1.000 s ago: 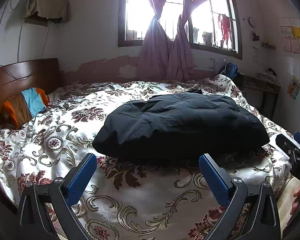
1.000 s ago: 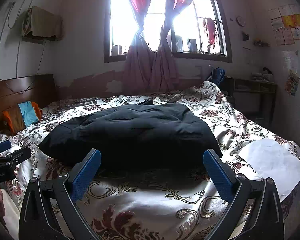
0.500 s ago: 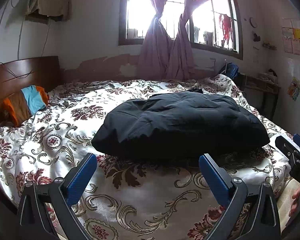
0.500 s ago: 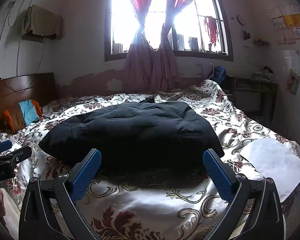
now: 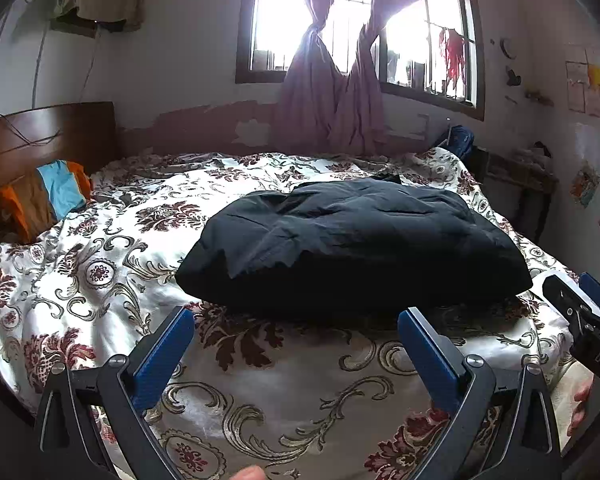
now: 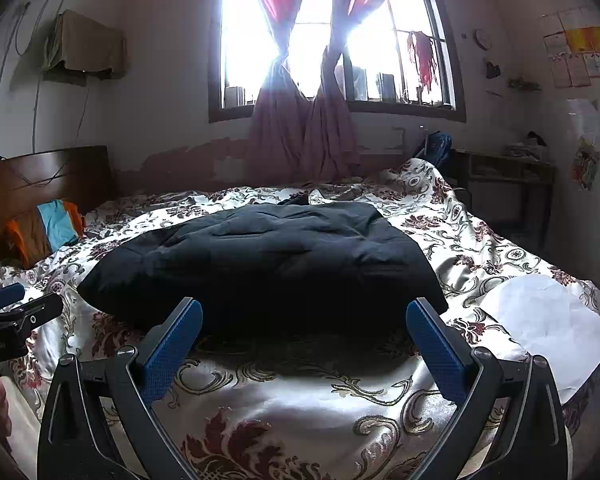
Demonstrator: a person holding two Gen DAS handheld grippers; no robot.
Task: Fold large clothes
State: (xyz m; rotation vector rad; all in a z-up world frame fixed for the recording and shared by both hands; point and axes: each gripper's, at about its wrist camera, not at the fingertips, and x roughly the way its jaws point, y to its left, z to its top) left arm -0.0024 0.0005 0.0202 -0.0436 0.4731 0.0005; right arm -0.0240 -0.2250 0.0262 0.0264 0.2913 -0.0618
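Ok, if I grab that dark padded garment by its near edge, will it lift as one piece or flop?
The dark padded garment looks puffy and quilted, so it is probably light for its bulk. Its creased surface suggests it is soft; a single-edge lift would likely droop and unfold. The floral bedspread looks satiny, so the bundle may slide when pushed.

A matt, puffy black cloth garment (image 5: 352,240) was seen beyond the spread jaws, its surface creased. A glossy, satin-like floral bedspread (image 5: 112,280) was laid beneath the jaws. The blue pads (image 6: 172,348) were finely textured, set in smooth black plastic frames with metal screws. A smooth white paper sheet (image 6: 548,320) was seen right of the jaws, and a polished wooden headboard (image 5: 40,136) far left.
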